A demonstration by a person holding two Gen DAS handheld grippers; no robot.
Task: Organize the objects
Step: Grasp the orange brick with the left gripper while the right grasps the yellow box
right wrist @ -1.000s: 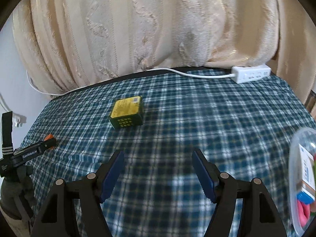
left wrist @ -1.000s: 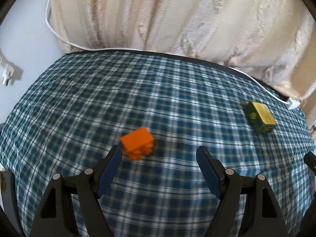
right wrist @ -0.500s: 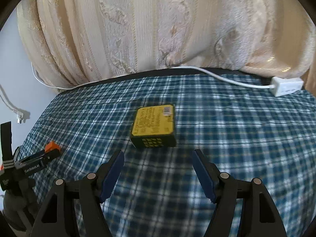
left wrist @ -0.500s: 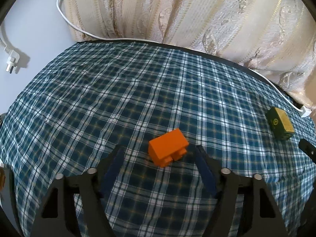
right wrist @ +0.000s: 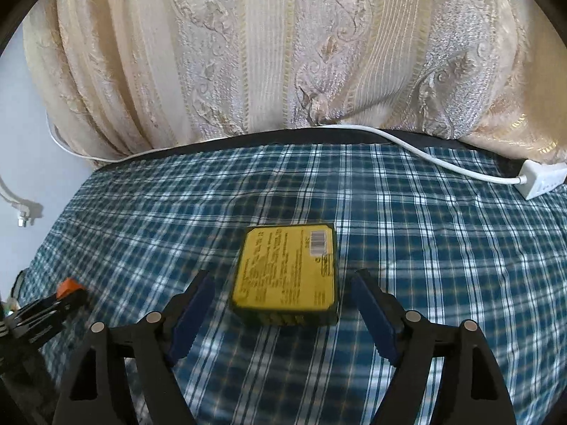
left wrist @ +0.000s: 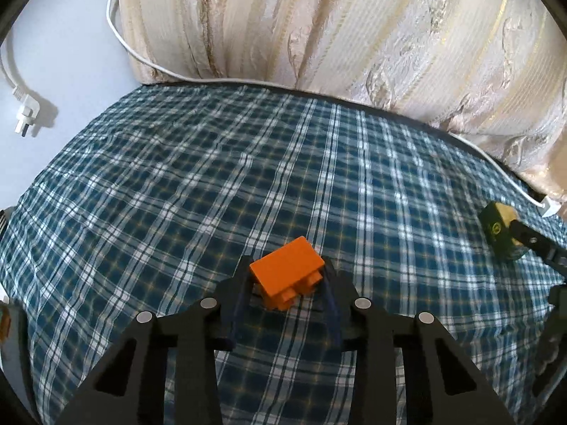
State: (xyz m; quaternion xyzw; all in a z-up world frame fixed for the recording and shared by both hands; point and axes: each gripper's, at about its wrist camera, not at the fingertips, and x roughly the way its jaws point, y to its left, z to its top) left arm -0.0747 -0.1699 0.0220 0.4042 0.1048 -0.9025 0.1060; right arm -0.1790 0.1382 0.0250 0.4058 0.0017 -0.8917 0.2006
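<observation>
A cream brocade curtain hangs across the whole back of both views, its folds reaching down to the far edge of the table. In front of it a blue and white checked cloth covers the table as far as the views show. A white cable runs along the far edge of the cloth and ends in a white power strip at the right. Past the left end of the cloth a white plug on its own cord shows against the pale surface beyond.

The right gripper points down at a slant, its jaws opening, with the yellow box lying flat on the cloth between them; there is a gap on each side and neither blue pad touches it. The box has a dark rim and a barcode near its far right corner. In the left view the same box sits at the right, partly behind a dark finger of the right gripper.

The left gripper is closed on the orange block, one finger pressed to each side, near the middle of the cloth. In the right view the block shows only as an orange tip at the far left, well apart from the box
</observation>
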